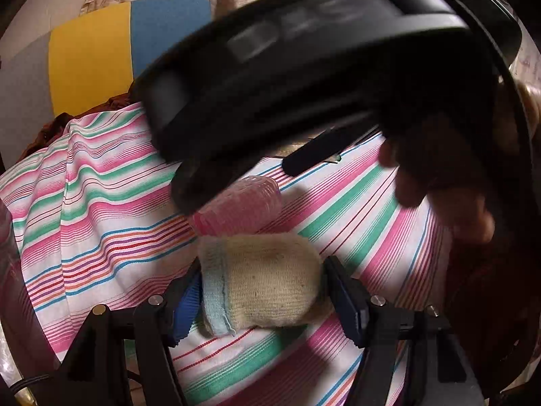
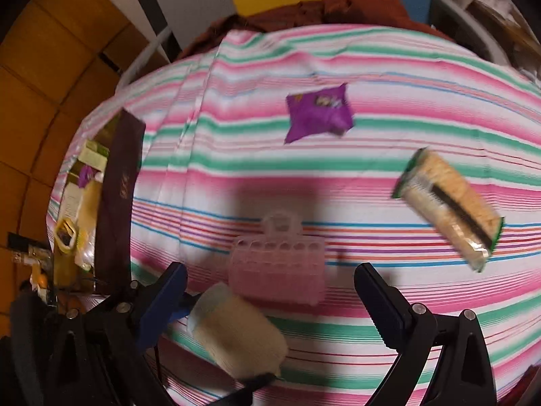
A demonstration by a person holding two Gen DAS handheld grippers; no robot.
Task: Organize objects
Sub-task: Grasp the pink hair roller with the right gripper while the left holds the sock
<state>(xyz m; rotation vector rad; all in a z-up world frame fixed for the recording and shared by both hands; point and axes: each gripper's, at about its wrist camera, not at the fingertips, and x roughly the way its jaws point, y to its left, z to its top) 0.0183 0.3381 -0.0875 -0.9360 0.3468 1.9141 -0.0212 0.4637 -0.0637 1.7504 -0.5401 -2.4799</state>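
A rolled cream sock with a light-blue cuff sits between the blue pads of my left gripper, which is shut on it, just above the striped cloth. Just beyond it lies a pink plastic hair roller. In the right wrist view, my right gripper hangs wide open over that roller, holding nothing. The sock shows at the lower left, inside the left finger. In the left wrist view, the right gripper's black body fills the top, with a hand behind it.
A purple snack pouch and a clear pack of crackers lie farther out on the striped cloth. A long brown box with packets stands along the left edge. Rust-brown fabric bunches at the far side.
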